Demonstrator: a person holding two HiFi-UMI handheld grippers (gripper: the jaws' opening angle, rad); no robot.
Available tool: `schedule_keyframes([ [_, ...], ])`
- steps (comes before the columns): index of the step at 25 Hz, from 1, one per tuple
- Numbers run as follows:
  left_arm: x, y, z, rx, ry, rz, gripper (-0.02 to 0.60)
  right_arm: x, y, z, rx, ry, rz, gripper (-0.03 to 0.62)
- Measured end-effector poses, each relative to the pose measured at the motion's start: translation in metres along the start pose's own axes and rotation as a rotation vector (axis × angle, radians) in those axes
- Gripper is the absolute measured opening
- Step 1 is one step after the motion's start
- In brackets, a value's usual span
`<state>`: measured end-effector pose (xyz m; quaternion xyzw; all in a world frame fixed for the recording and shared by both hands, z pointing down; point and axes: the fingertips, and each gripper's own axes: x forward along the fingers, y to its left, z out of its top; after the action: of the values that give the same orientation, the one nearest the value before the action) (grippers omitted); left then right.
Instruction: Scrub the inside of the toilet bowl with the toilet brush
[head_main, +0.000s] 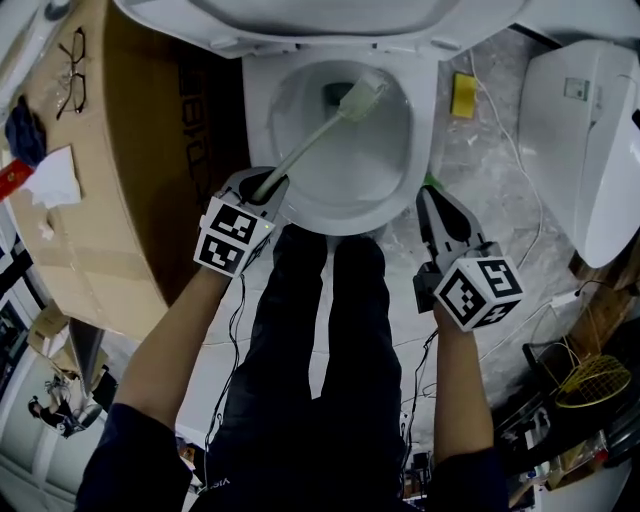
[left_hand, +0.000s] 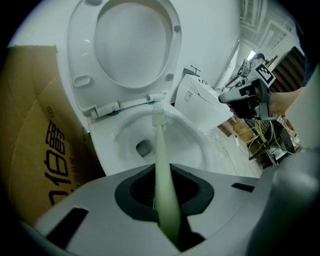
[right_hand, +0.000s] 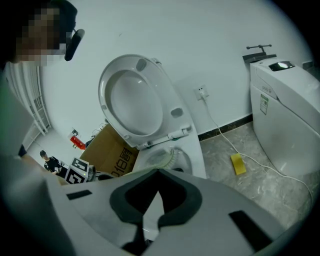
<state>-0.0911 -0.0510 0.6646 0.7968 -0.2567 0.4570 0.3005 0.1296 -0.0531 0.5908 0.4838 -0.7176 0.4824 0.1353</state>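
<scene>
The white toilet bowl is below me, its seat raised. A pale green toilet brush slants down into the bowl, its bristle head near the drain hole. My left gripper is at the bowl's front left rim, shut on the brush handle, which runs out between the jaws. My right gripper hovers beside the bowl's right rim, shut and empty. The right gripper view shows the bowl and the brush head inside it.
A cardboard box stands tight against the toilet's left side. A yellow sponge and a white cable lie on the marble floor at right, near a second white toilet. My legs stand before the bowl.
</scene>
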Motion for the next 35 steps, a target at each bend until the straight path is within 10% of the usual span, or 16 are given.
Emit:
schedule_keyframes([
  [35, 0.067, 0.002, -0.038, 0.052, 0.297, 0.017, 0.067, 0.008, -0.025, -0.034, 0.051, 0.073, 0.008, 0.005],
])
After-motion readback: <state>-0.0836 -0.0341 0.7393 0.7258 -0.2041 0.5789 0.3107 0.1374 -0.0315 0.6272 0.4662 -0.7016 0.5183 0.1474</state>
